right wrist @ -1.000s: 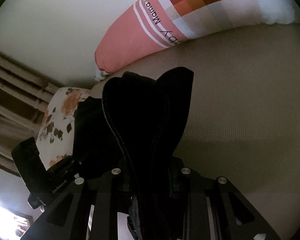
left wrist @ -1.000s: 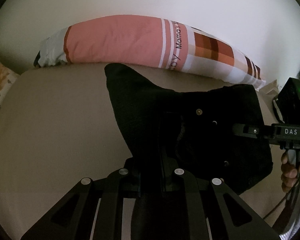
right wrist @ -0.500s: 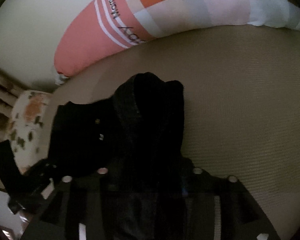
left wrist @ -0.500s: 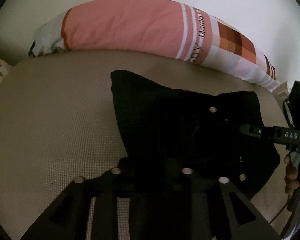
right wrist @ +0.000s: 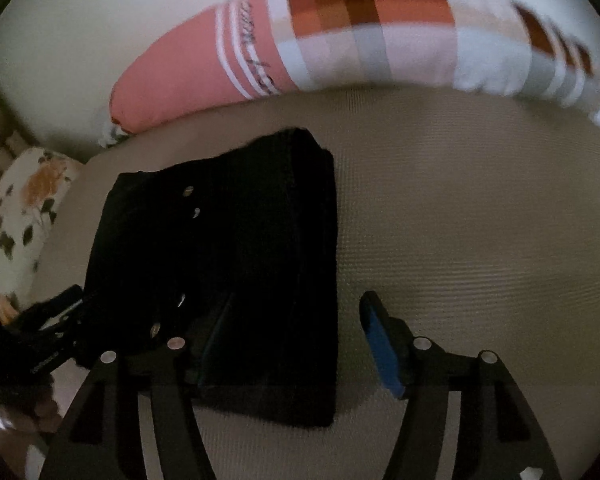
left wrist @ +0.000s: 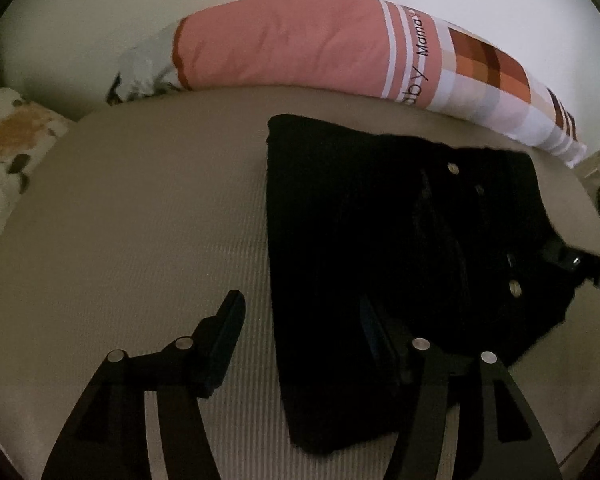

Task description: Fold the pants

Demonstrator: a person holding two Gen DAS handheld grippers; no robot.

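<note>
Black pants [left wrist: 380,248] lie folded at centre frame on the beige mattress [left wrist: 140,220], both the left gripper [left wrist: 304,320] and right gripper [right wrist: 296,320] spread wide and empty (release looks done), so next comes tidying; the bolster [left wrist: 300,44] reads "Mama".

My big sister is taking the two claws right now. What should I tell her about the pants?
Left claw: open, holding nothing, one finger over the bed, the other over the pants.
Right claw: open, holding nothing, likewise straddling a pants edge.
The black pants lie folded in a flat bundle on the beige bed, in front of the pink pillow.
Done: the fold looks laid down and let go.
Left: perhaps check that the edges line up and smooth them; otherwise little seems to remain.
</note>
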